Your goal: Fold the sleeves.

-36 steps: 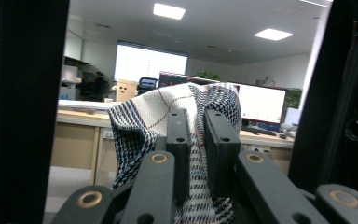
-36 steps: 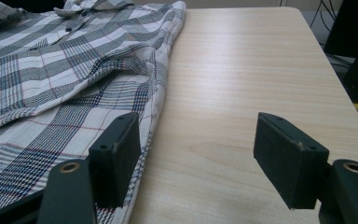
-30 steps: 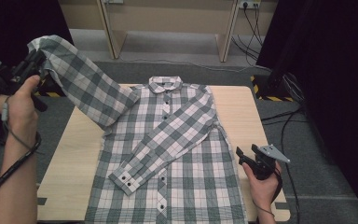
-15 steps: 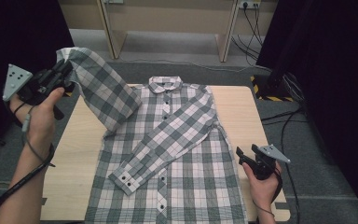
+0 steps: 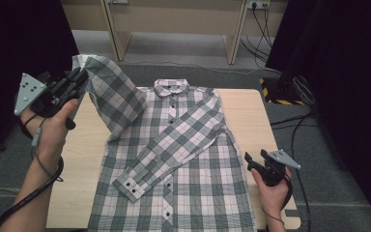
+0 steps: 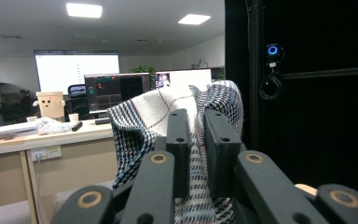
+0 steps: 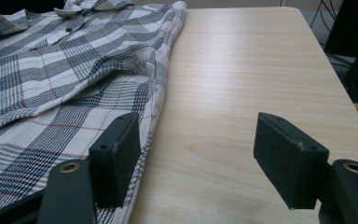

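A grey-and-white plaid shirt [image 5: 183,145] lies face up on the wooden table [image 5: 241,111], its collar at the far side. One sleeve [image 5: 174,150] is folded diagonally across the front. The other sleeve [image 5: 111,92] is lifted off the table's left side, and my left gripper [image 5: 79,79] is shut on its cuff end. In the left gripper view the plaid cloth [image 6: 140,121] is pinched between the jaws of the left gripper [image 6: 196,116]. My right gripper [image 5: 248,162] rests open just above the table beside the shirt's right edge. In the right gripper view the right gripper [image 7: 200,135] has bare wood between its jaws, with the shirt [image 7: 51,79] to their left.
Bare table [image 7: 233,70] runs along the shirt's right side. Black curtains [image 5: 348,72] close off both sides. Cables [image 5: 299,121] trail over the floor at the right. A wooden desk frame [image 5: 174,19] stands beyond the table.
My left gripper has carried the lifted sleeve to the right, toward the shirt's body. The right gripper has stayed in place.
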Tool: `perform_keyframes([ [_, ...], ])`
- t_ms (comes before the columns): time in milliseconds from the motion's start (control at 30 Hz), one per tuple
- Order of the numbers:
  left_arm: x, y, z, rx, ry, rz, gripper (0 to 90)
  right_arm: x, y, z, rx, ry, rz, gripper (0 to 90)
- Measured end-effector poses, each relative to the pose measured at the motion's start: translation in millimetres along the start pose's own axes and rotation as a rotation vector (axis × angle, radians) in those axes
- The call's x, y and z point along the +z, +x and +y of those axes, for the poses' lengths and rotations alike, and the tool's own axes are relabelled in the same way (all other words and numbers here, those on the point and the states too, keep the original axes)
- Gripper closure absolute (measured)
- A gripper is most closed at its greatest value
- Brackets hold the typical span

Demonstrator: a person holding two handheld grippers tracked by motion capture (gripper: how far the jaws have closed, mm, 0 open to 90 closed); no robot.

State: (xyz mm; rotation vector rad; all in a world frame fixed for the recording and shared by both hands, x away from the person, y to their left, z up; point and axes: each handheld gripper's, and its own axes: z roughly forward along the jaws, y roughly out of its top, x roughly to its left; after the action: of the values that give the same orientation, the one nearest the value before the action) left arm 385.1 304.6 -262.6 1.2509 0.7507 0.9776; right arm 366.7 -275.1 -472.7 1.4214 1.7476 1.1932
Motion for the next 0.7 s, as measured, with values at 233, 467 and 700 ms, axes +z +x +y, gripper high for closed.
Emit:
perform_keyframes([
  [233, -0.9, -11.3, -0.8, 0.002, 0.001, -0.038, 80.7, -0.1, 0.1, 0.0, 0.000, -0.001, 0.000, 32.4],
  [467, -0.3, -22.7, -1.4, 0.015, 0.004, -0.072, 80.7, 0.0, 0.0, 0.0, 0.001, 0.000, 0.000, 32.4],
  [700, -0.1, -33.2, -3.3, 0.030, 0.009, -0.100, 80.7, 0.0, 0.0, 0.0, 0.000, 0.000, 0.000, 32.4],
])
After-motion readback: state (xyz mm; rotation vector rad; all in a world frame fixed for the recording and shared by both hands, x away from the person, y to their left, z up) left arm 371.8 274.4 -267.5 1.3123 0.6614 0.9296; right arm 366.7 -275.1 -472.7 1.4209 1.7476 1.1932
